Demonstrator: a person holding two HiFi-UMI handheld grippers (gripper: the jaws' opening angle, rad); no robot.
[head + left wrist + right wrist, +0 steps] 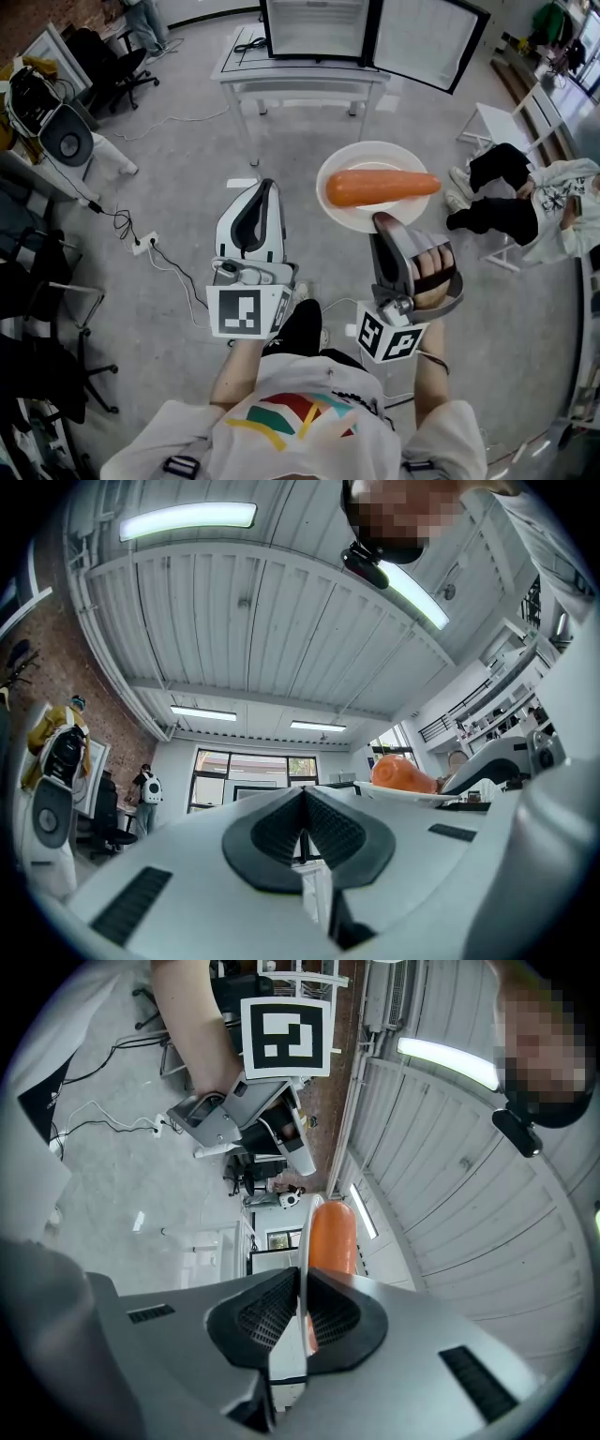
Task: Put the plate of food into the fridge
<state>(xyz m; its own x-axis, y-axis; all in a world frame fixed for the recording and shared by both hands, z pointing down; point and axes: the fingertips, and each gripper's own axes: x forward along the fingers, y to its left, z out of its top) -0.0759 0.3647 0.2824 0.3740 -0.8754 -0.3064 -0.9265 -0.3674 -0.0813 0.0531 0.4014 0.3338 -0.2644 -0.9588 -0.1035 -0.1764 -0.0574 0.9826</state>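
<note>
In the head view we saw the right gripper [384, 223] at centre right, pinching the near rim of a white plate [375, 157]. An orange carrot [380, 187] lay across the plate. The plate was held in the air over the grey floor, well short of the fridge [314, 26]. The fridge stood with its door [427, 37] swung open on a white table [300, 80] at the top of the frame. The left gripper [265, 186] sat left of the plate, apart from it. A seated person [534, 202] was at the right edge.

In the left gripper view we found its jaws pressed together with nothing between the pads [337, 832]. The plate and carrot showed at middle right, clear of the jaws.

In the right gripper view we saw the plate edge-on, running up the middle of the frame. Its rim was clamped between the two dark pads [267, 1316], and the carrot rose just beyond them.
</note>
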